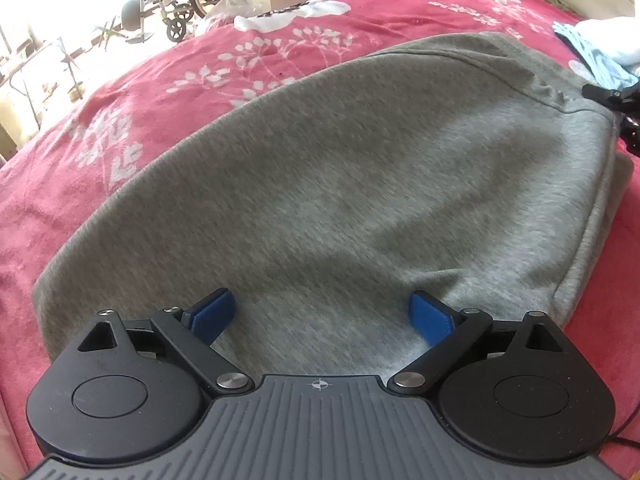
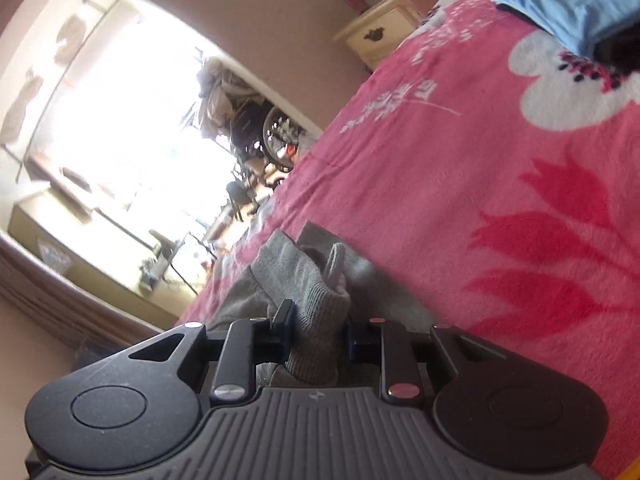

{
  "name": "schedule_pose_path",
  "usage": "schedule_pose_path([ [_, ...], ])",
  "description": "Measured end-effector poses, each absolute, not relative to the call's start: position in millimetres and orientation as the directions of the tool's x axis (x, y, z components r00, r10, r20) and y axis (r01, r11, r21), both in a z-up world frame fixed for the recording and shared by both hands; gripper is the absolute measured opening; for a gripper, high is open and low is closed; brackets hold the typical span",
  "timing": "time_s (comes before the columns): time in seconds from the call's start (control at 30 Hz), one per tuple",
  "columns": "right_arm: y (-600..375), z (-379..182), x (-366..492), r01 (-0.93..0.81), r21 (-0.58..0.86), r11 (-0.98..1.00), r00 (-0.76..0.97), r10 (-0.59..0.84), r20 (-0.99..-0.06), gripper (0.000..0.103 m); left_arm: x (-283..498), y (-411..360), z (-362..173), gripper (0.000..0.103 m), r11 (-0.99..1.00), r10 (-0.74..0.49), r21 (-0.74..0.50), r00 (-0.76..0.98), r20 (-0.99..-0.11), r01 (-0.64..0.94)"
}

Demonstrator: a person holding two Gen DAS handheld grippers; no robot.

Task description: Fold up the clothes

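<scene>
- The grey sweatshirt (image 1: 340,200) lies spread on the bed's pink flowered blanket (image 1: 140,92), its broad panel mostly smooth; this looks like a garment laid flat so that a fold can be made across it.
- The left tongs (image 1: 324,314) hang over the near edge of that panel with their blue pads (image 1: 432,314) wide apart. Cloth shows between the pads but neither pad presses it, so nothing is held on this side.
- I judge the left tongs are either poised to take the near edge or simply idle there while the other hand works; the frames do not settle which.
- The right tongs (image 2: 318,332) are narrowed onto a ribbed grey cuff (image 2: 320,320), which stands bunched between the two fingers and rises past them. They appear clamped on it.
- Holding the cuff makes sense for folding: a sleeve is easiest steered by its stiff ribbed end, and from here it could be carried over the body of the sweatshirt.
- From the right wrist view the rest of the grey fabric trails just ahead and to the left of the tongs, low on the blanket.
- Folded light-blue clothes (image 2: 568,4) sit well apart at the far end of the bed, likely a pile of finished pieces.
</scene>
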State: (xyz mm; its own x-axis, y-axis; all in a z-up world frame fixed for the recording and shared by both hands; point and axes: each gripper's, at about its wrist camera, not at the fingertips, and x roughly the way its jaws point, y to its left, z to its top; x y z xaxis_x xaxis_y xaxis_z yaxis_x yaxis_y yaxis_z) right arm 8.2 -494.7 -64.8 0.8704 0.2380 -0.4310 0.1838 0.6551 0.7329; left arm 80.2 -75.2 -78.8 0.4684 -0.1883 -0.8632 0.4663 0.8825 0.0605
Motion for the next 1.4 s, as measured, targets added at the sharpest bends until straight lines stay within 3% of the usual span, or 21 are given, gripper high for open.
schedule_pose_path([
  [0.17,-497,-57,4,0.167,0.725,0.668,0.888,0.217,-0.404,0.025,86,-73,-80,0.095,0.893,-0.196,0.039,0.465,-0.864,0.448],
  [0.33,-504,-98,-2,0.265,0.725,0.636,0.856,0.191,-0.48,0.025,83,-73,-81,0.095,0.883,-0.208,0.045,0.476,-0.855,0.467],
  [0.47,-499,-79,-7,0.215,0.72,0.66,0.881,0.186,-0.434,0.025,83,-71,-81,0.095,0.884,-0.217,0.037,0.478,-0.851,0.466],
  [0.6,-512,-95,3,0.268,0.717,0.644,0.826,0.229,-0.514,0.034,84,-71,-81,0.095,0.883,-0.22,0.034,0.476,-0.851,0.468],
  [0.7,-531,-85,-5,0.291,0.757,0.586,0.854,0.197,-0.481,0.045,85,-66,-72,0.094,0.885,-0.212,0.036,0.471,-0.856,0.464],
  [0.83,-536,-35,-2,0.279,0.653,0.704,0.904,0.037,-0.426,0.046,87,-52,-55,0.094,0.893,-0.191,0.038,0.456,-0.869,0.448],
  [0.93,-495,-5,39,0.142,0.513,0.847,0.887,0.121,-0.446,0.043,83,-38,-46,0.094,0.898,-0.15,0.063,0.437,-0.887,0.436],
  [1.07,-424,-9,103,-0.061,0.324,0.944,0.804,0.239,-0.544,0.039,72,-17,-50,0.093,0.921,-0.083,0.09,0.416,-0.906,0.379],
  [1.13,-416,-36,134,-0.043,0.268,0.963,0.754,0.207,-0.624,0.031,64,-4,-57,0.093,0.941,-0.086,0.059,0.403,-0.911,0.334],
  [1.17,-420,-53,152,-0.014,0.218,0.976,0.726,0.16,-0.669,0.02,59,1,-60,0.093,0.947,-0.089,0.049,0.407,-0.909,0.317],
  [1.27,-430,-67,168,-0.02,0.218,0.976,0.719,0.165,-0.675,0.019,47,13,-64,0.093,0.961,-0.1,0.025,0.43,-0.897,0.275],
  [1.4,-430,-36,150,0.011,0.215,0.977,0.711,0.143,-0.689,0.022,38,29,-55,0.093,0.972,-0.105,0.002,0.443,-0.891,0.235],
])
